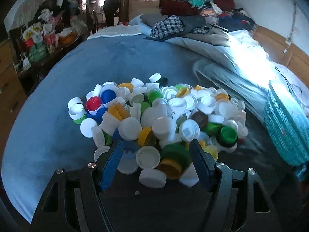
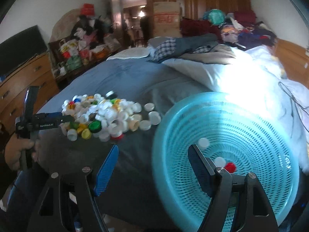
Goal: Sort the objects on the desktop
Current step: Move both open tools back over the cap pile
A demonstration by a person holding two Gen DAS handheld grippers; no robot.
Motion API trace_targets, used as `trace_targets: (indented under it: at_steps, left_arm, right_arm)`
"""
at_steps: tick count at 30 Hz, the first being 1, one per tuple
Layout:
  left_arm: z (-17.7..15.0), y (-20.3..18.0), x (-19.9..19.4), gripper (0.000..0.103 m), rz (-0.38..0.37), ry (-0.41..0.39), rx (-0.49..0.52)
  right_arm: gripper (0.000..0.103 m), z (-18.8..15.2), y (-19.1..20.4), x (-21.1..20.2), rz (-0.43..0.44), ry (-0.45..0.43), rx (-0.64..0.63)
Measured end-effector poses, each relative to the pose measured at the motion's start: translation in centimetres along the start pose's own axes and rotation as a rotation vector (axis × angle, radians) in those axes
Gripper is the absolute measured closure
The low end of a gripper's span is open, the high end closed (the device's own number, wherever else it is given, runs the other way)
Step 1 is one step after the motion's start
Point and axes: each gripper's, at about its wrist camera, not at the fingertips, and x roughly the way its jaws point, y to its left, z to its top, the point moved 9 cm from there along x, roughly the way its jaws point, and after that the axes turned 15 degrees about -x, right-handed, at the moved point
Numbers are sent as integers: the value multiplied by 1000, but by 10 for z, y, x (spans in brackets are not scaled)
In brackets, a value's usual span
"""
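Observation:
A heap of plastic bottle caps (image 1: pixel 154 112), mostly white with some yellow, green, blue and red ones, lies on the blue bedspread (image 1: pixel 48 125). My left gripper (image 1: pixel 157 143) is open at the near edge of the heap, with a green cap (image 1: pixel 174 153) and a white cap (image 1: pixel 147 156) lying loose between its fingers. From the right wrist view the heap (image 2: pixel 102 116) is at the left, with the left gripper (image 2: pixel 65 118) reaching into it. My right gripper (image 2: pixel 154 147) stands open and empty at the rim of the turquoise basket (image 2: pixel 251 135). The basket holds a red cap (image 2: pixel 229 167) and two white caps (image 2: pixel 220 161).
The basket (image 1: pixel 285 125) sits right of the heap. Folded quilts and clothes (image 1: pixel 193 29) cover the far and right side of the bed. A dresser (image 2: pixel 23 81) and a cluttered table (image 2: pixel 81 48) stand to the left. A hand (image 2: pixel 17 152) holds the left gripper.

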Motion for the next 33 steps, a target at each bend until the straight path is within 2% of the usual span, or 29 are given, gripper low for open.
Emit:
trace_targets:
  at_steps: [4,6,8,12,14,15,17,23,25,27,29,33]
  left_arm:
    - [-30,-14,11,38,32,42,120]
    - [-37,-23,6,38,-17,41,128]
    - [-41,-28,-4,38,-21,16,155]
    - [-32,-6,-18,38,31,-54,77]
    - [-34,15,-13,38,89,-37,36]
    - [-37,24,-10,38,94,-16,14]
    - [-39,31,-12,38,83,-17,-15]
    - [-48,3,-10,38,52,2,68]
    - [-48,-17,-9,38,-18,23,81]
    - [-49,-42,-18,38,-109,11,136]
    - [-45,-47,-24,38,-113,-12,146]
    - [-39,-16,-24,38,-61,-20,48]
  right_arm:
    - [23,-1,9,4,8,18,-6]
    - [23,-2,10,6,12,25,-3]
    - [23,0,10,5,12,24,-6]
    - [20,0,12,6,10,21,-6]
    - [20,-1,13,7,14,25,-8]
    - [20,-2,14,8,18,27,-7]
    - [19,-5,16,11,27,33,-3]
    - [19,-7,28,19,57,44,-11]
    - [19,-5,31,20,60,44,-18]
    - [19,-7,33,22,62,48,-22]
    - [19,-7,34,22,62,51,-21]
    - [19,-7,34,21,63,45,-16]
